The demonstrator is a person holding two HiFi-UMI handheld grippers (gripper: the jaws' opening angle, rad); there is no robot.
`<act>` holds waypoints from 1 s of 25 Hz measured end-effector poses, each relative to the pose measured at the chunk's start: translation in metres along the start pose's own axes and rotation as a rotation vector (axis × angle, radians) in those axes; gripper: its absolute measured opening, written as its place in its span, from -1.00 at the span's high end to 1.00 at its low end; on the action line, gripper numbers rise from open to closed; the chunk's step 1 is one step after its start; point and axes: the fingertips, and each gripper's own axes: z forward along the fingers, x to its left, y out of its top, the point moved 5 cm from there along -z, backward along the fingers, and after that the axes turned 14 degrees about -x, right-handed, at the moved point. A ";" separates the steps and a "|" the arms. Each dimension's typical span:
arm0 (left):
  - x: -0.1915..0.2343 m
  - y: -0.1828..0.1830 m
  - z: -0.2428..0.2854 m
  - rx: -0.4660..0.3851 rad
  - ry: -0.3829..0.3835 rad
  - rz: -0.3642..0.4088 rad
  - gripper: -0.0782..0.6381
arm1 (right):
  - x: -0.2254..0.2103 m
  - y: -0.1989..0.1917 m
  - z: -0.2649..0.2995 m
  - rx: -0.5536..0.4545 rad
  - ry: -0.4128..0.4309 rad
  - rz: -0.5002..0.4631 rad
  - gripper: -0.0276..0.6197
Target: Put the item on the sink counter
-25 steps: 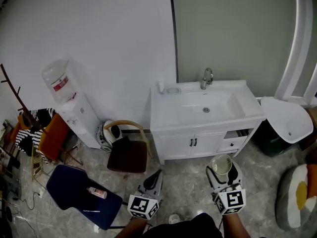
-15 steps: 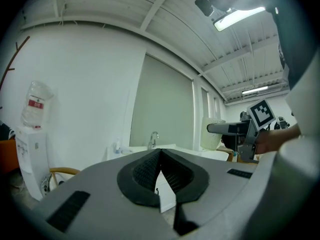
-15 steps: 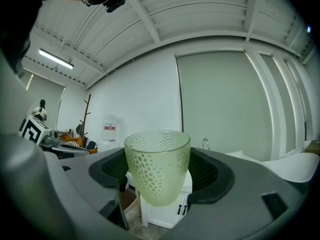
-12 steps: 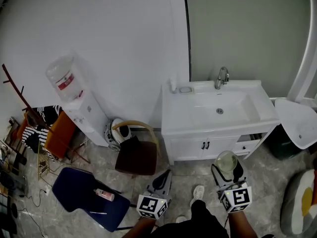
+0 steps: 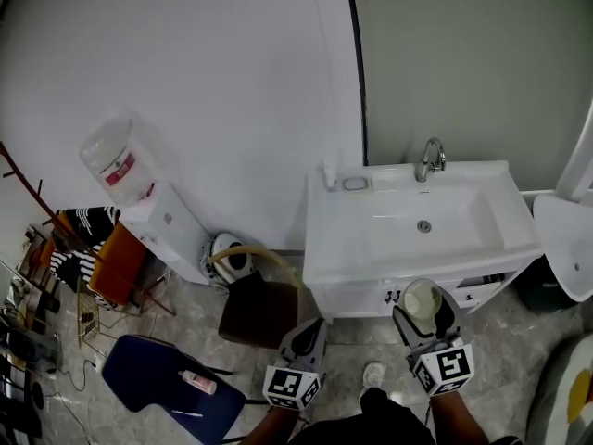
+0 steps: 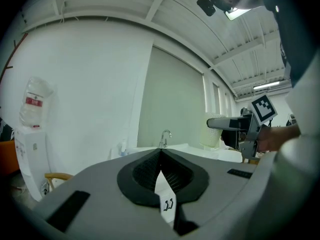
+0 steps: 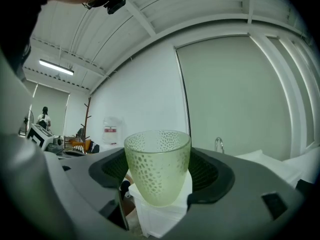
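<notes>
My right gripper (image 5: 422,311) is shut on a pale green dimpled cup (image 7: 158,165), held upright; in the head view the cup (image 5: 421,301) hangs just in front of the white sink cabinet's front edge. The white sink counter (image 5: 326,230) with its basin and chrome tap (image 5: 429,158) lies ahead. My left gripper (image 5: 307,335) is shut with nothing in it, low and left of the cabinet. From the left gripper view, its jaws meet at a point (image 6: 160,154), with the right gripper and cup (image 6: 214,132) off to the right.
A soap dish (image 5: 355,184) and small bottle (image 5: 329,175) sit at the counter's back left. A brown chair (image 5: 260,306) stands left of the cabinet, a water dispenser (image 5: 139,202) against the wall, a blue chair (image 5: 162,380) lower left, a white toilet lid (image 5: 567,253) right.
The view has moved closer to the sink cabinet and shifted right. Both grippers hold the same pose in front of me; the cup stays in the right jaws.
</notes>
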 end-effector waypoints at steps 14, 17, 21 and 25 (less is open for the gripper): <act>0.024 -0.025 0.132 0.053 0.061 0.036 0.75 | -0.095 -0.018 0.115 0.005 0.109 0.003 -0.26; 0.033 -0.026 0.145 0.060 0.085 0.047 0.75 | -0.107 -0.026 0.132 0.009 0.129 0.022 -0.26; 0.041 -0.030 0.155 0.066 0.117 0.049 0.75 | -0.117 -0.038 0.154 0.012 0.156 0.027 -0.26; 0.055 -0.039 0.162 0.079 0.145 0.067 0.75 | -0.122 -0.051 0.178 0.021 0.173 0.046 -0.26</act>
